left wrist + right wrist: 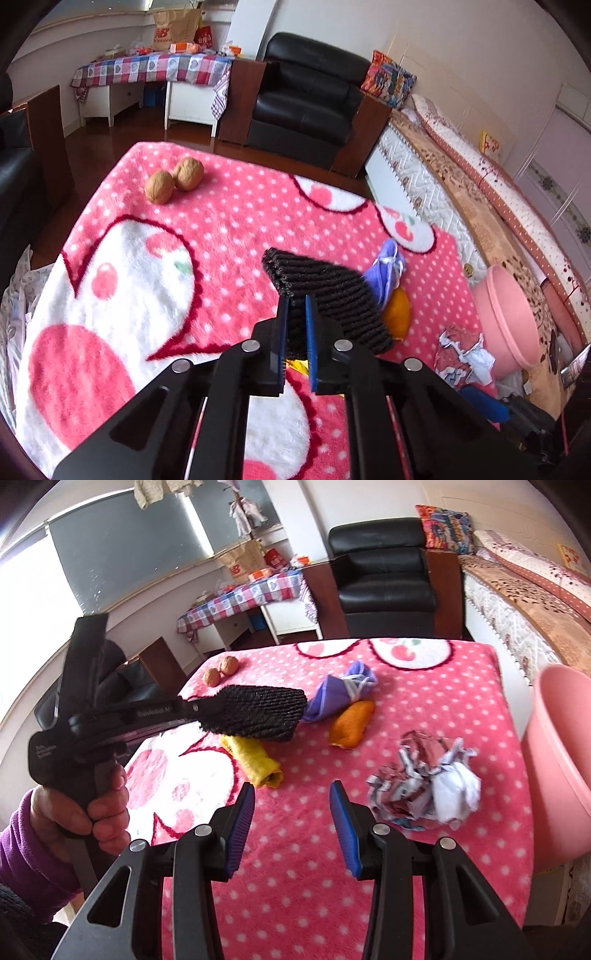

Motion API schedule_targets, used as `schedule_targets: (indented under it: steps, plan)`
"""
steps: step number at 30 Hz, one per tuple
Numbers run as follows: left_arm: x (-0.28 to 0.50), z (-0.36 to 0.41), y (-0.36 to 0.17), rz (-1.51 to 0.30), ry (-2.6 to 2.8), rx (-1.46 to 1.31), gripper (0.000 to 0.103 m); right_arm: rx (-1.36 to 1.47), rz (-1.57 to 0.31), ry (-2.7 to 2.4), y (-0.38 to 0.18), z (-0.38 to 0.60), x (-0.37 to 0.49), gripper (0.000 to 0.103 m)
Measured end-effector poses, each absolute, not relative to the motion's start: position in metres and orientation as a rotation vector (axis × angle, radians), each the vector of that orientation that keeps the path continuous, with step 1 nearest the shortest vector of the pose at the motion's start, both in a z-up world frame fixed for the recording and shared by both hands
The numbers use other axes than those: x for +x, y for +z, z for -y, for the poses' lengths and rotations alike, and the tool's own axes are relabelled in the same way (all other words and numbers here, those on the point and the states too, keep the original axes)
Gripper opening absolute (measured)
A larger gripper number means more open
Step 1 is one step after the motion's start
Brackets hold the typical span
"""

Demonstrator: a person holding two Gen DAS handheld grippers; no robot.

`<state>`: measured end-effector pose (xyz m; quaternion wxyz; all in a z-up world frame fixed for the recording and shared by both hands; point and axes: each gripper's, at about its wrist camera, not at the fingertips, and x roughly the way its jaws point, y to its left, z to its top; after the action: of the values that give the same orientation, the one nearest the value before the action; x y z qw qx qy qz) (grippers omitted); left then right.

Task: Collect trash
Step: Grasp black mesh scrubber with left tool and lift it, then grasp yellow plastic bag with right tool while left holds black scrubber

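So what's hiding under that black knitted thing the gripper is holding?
Under the black knitted cloth, pinched in the left gripper, lies a yellow rolled wrapper on the pink blanket. Its upper end is covered, so that part cannot be seen.

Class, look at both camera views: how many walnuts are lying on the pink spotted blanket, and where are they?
2. One walnut lies near the blanket's far left corner; the second walnut touches it, just behind and to its right. The lifted black cloth may hide others.

Pink dotted blanket (424,716) under walnuts (173,180), yellow roll (255,762), orange piece (351,723), purple bundle (343,690), crumpled paper (428,786).
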<state>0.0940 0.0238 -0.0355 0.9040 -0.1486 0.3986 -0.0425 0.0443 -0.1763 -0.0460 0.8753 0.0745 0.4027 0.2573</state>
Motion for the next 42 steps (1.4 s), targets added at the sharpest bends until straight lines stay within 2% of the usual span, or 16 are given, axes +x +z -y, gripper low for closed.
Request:
schedule_targets:
  steps: [6,11,19,21,22,25,42]
  plan:
    - [0.087,-0.044,-0.014,-0.746,-0.062,-0.347,0.008,0.092,-0.875,0.61,-0.049,0.145,0.064,0.042]
    - [0.078,-0.053,0.002,-0.679,-0.053,-0.329,0.008,0.018,-0.891,0.634,-0.054,0.121,0.08,0.049]
    - [0.069,-0.061,0.01,-0.647,-0.039,-0.319,0.008,-0.036,-0.943,0.635,-0.073,0.095,0.101,0.049]
    - [0.067,-0.061,0.011,-0.643,-0.039,-0.319,0.008,-0.03,-0.959,0.634,-0.078,0.094,0.102,0.039]
    - [0.066,-0.062,0.012,-0.641,-0.039,-0.32,0.008,-0.023,-0.977,0.634,-0.081,0.094,0.103,0.024]
    - [0.063,-0.062,0.015,-0.634,-0.042,-0.318,0.008,0.0,-0.977,0.649,-0.08,0.096,0.096,0.017]
    - [0.046,-0.024,0.022,-0.629,-0.108,-0.262,0.008,0.164,-0.854,0.532,-0.035,0.183,0.024,0.017]
